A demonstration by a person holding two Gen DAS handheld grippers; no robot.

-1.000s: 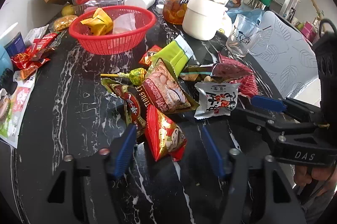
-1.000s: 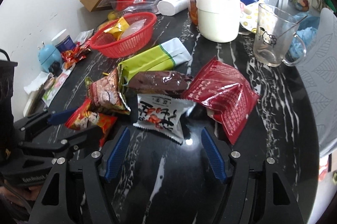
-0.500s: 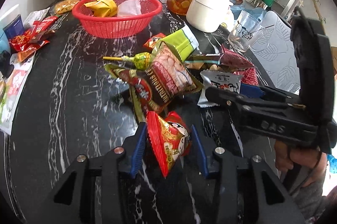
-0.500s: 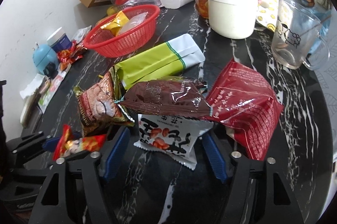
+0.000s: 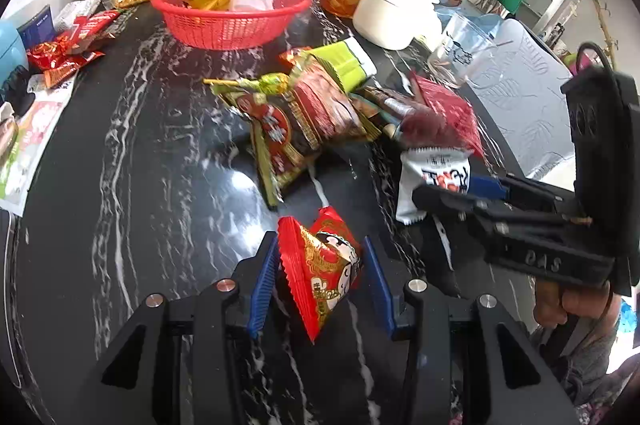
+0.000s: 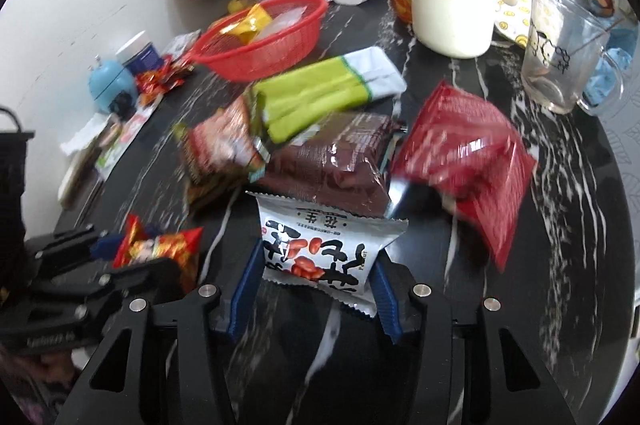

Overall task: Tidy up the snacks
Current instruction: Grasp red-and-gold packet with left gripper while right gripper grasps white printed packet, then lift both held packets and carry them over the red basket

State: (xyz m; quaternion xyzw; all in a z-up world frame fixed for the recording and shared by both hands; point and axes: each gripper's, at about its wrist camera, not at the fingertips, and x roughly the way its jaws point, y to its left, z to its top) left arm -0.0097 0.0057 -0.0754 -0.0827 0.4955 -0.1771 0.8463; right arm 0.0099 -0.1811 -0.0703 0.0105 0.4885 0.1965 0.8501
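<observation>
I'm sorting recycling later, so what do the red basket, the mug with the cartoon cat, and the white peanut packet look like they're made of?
Red basket: looks like moulded plastic, open mesh walls. Mug: clear glass, see-through with a handle. White peanut packet: probably glossy plastic film, crimped serrated edges.

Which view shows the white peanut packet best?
The right wrist view: the white peanut packet sits front and centre between the right gripper's fingers, printed face fully readable. The left wrist view catches the packet only from the side, partly hidden behind the right gripper.
</observation>
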